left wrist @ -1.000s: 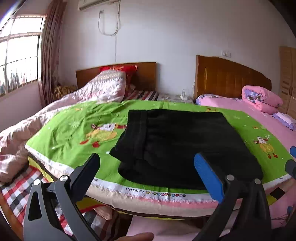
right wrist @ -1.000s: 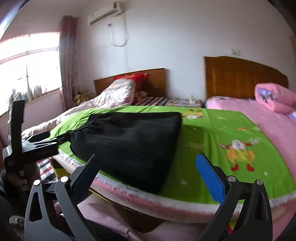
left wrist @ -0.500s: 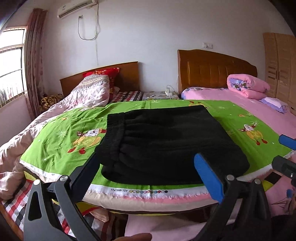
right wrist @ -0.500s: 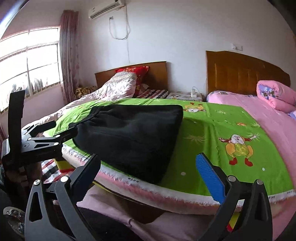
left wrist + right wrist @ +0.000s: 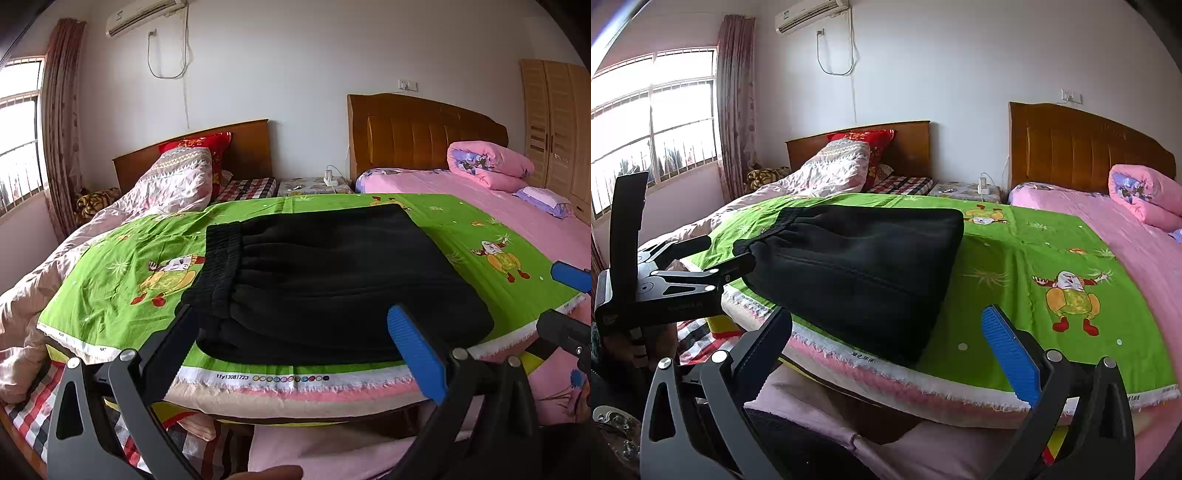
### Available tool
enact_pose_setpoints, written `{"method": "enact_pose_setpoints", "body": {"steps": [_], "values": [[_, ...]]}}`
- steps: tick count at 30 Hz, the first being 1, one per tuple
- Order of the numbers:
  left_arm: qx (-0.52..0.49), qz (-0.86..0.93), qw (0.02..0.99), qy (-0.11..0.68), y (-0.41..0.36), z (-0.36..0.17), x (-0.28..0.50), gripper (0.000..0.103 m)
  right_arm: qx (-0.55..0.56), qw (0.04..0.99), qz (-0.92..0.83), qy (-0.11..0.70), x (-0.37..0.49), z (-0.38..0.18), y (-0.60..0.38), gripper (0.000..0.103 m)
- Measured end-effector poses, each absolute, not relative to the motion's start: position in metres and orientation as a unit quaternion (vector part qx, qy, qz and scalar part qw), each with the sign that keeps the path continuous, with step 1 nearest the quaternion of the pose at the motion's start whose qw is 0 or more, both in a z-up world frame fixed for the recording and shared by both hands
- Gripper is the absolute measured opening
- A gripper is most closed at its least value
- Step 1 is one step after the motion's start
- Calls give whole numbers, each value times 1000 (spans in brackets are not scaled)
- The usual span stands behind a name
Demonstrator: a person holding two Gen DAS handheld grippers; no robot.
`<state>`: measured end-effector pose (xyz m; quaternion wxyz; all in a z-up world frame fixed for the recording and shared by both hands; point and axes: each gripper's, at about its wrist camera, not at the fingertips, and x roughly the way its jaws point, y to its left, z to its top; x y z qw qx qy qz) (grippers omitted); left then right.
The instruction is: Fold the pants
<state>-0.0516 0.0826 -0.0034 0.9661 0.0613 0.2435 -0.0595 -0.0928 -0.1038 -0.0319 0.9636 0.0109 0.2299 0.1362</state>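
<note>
pants (image 5: 332,280): black, folded into a compact block with the elastic waistband on the left; they lie on the green cartoon sheet (image 5: 122,280) near the front edge of the bed, nothing holding them.
fold state: by the look of it the folds are done; edges on the right and far sides run fairly straight, while the near left corner bulges a little under the waistband.
left claw (image 5: 295,350): spread wide and empty, low in front of the bed edge, its dark finger just before the near left corner of the pants, its blue pad (image 5: 415,350) before the near right part.
right claw (image 5: 890,350): also wide apart with nothing in it, off the near right corner of the pants, above the fringe of the sheet.
step in hand: I judge this a final check or tidy, or the start of one more fold.
how to do it well: if another fold is wanted, each claw should take all the layers at a near corner, lift only slightly, and carry both corners across evenly so the stack does not slide.
tidy option: press the bulging left corner flat without pulling; thick fleece will spring back if tugged.
risk: the block sits close to the bed edge; a drag toward the near side could tip it off.
surroundings: a pink quilt (image 5: 487,166) lies far right, and a patterned duvet (image 5: 173,184) far left, both well clear.
</note>
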Motion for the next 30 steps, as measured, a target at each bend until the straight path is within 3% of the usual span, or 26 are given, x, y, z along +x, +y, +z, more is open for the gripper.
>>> {"method": "enact_pose_setpoints", "body": {"steps": [30], "values": [[63,-60,966,245,83,-5,-50,102,12,963,137,232,-92,-32,-103,99]]}}
